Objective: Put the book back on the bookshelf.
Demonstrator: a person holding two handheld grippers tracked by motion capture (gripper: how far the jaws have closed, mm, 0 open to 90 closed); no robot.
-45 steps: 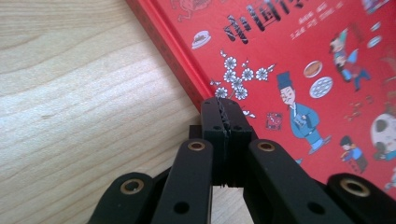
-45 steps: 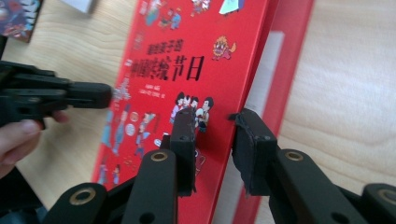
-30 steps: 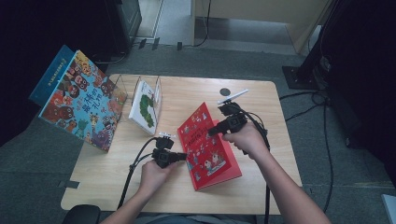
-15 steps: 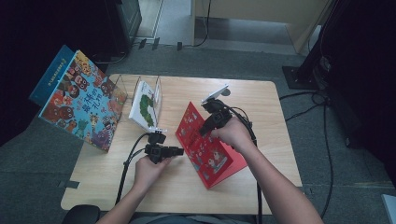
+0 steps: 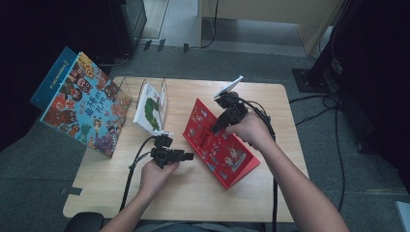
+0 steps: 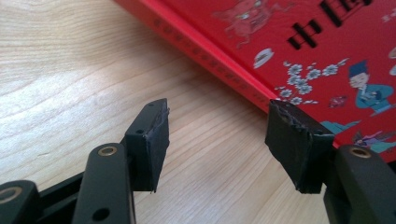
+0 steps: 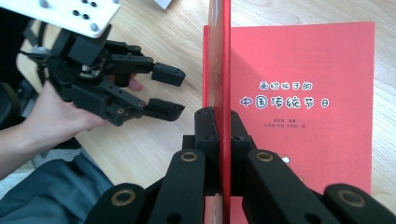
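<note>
Right gripper [image 5: 216, 126] clamped on the front cover of the red book [image 5: 220, 145], jaws pressed tight to either side of the cover's thin edge, cover lifted upright off the page beneath, as seen edge-on in the right gripper view [image 7: 219, 126]. Left gripper [image 5: 188, 156] spread wide and holding nothing, jaws apart just beside the book's spine, pointed at its lower left edge; between the fingertips [image 6: 149, 140] only bare wood and the red spine ahead [image 6: 224, 70]. Below all of it, the wooden table [image 5: 193, 198], pale and rounded at the corners. Off its left edge, leaning out past the tabletop, the big picture book [image 5: 84, 113] crowded with cartoon animals, blue spine outward. Toward the middle and right of the tabletop, the red book lying at a slant, one corner toward the back edge, another toward the front right; title page exposed in the right gripper view [image 7: 299, 93] with pale lettering on red. Near the back left corner, a clear wire-edged book rack [image 5: 140, 89], with a white book bearing a green caterpillar [image 5: 151, 110] propped in it. Smaller again, near the back edge behind the right hand, the grey plate [image 5: 228, 87] atop the right gripper.
</note>
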